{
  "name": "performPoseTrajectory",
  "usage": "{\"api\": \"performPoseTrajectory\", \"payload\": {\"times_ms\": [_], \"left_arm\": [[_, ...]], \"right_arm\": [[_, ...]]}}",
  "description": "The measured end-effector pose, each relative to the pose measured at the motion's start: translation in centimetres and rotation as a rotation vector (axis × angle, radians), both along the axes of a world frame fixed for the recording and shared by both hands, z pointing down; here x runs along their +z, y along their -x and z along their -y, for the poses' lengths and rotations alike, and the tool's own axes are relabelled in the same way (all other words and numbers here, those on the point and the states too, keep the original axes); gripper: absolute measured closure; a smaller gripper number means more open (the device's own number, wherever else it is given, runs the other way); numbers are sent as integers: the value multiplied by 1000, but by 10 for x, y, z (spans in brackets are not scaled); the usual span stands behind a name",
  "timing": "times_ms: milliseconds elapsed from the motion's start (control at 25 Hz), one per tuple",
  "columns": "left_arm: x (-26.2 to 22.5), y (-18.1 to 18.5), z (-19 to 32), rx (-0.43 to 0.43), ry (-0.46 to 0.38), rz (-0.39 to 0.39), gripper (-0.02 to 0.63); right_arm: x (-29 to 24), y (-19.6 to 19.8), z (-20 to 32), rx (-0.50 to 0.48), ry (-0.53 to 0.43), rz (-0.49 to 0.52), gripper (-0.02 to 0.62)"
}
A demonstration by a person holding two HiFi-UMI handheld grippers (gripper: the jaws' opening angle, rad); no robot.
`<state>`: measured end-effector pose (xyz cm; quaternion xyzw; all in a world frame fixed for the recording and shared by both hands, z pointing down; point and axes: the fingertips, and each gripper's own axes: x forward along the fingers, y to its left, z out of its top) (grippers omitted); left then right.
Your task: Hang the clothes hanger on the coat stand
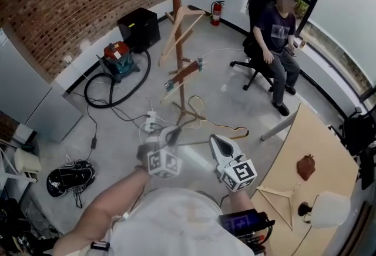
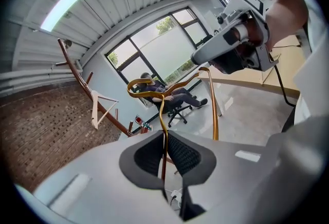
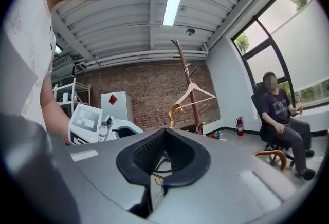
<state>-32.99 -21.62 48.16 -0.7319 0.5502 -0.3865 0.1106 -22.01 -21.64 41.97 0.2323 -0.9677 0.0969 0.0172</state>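
clamped between the jaws of the left gripper (image 2: pixel 163 134) is the thin gold neck of the clothes hanger (image 2: pixel 161 110). the jaws are pressed together on that neck, and it is seen running straight up out of them. the gold hook is curled just above the jaws, and one arm of the hanger is bent off to the right. in the head view the hanger is seen over the grey floor (image 1: pixel 223 102), near the foot of the coat stand (image 1: pixel 176 43). it is not hung on any peg of the stand.

the right gripper (image 3: pixel 165 134) is held just beside the left one, on the right. its jaws are drawn close together and nothing is gripped by them. only loose wires are seen through the slit below. the hanger is not touched by the right gripper. the gold hook is seen a bit ahead of those jaws, and one end of the hanger is seen off to the right.

a second hanger (image 1: pixel 181 24), made of pale wood, is hung high on the coat stand. a person (image 1: pixel 275 29) is seated on a chair past the stand, by the windows. a wooden table (image 1: pixel 294 155) is set at the right, well apart from the stand.
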Motion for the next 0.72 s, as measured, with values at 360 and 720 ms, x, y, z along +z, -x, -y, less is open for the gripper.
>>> {"api": "performPoseTrajectory", "payload": {"times_ms": [360, 720], "left_arm": [[-33, -7, 71, -15, -47, 36, 584], [-22, 7, 134, 4, -52, 79, 584]], "right_arm": [[-3, -10, 57, -9, 10, 8, 581], [7, 12, 110, -6, 24, -5, 581]]}}
